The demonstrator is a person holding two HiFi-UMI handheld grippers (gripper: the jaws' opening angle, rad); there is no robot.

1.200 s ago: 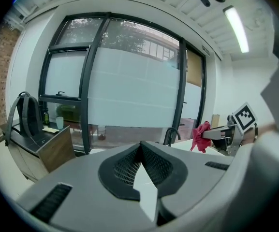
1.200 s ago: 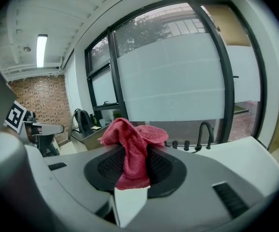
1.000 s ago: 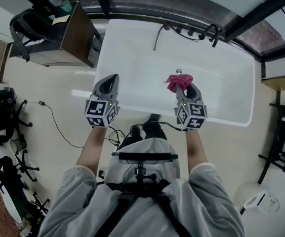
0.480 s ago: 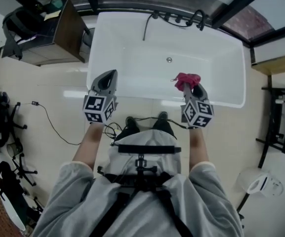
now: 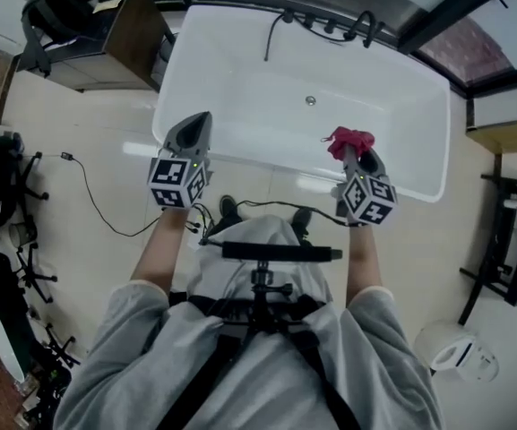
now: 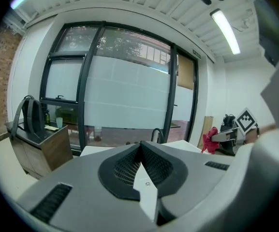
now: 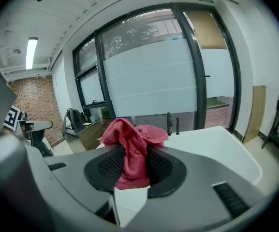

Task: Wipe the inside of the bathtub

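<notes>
A white bathtub [image 5: 419, 164] lies across the floor ahead of me, its drain [image 5: 310, 100] near the middle and black taps [image 5: 357, 27] on the far rim. My right gripper [image 5: 351, 146] is shut on a red cloth [image 5: 349, 140] and hangs over the tub's near rim at the right. The right gripper view shows the red cloth [image 7: 132, 149] pinched between the jaws and bunched above them. My left gripper [image 5: 199, 122] is shut with nothing in it, above the near rim at the left; its jaws [image 6: 140, 146] meet tip to tip.
A wooden cabinet [image 5: 124, 43] with a black bag [image 5: 56, 12] stands left of the tub. A black cable [image 5: 97, 213] runs over the floor at left. A black rack [image 5: 509, 240] stands at right, a white fixture [image 5: 455, 352] at lower right. Glazed windows rise behind the tub.
I have stepped back slightly: the tub sits farther from my feet and both grippers hover nearer its front rim. The red cloth stays clamped in the right gripper.
</notes>
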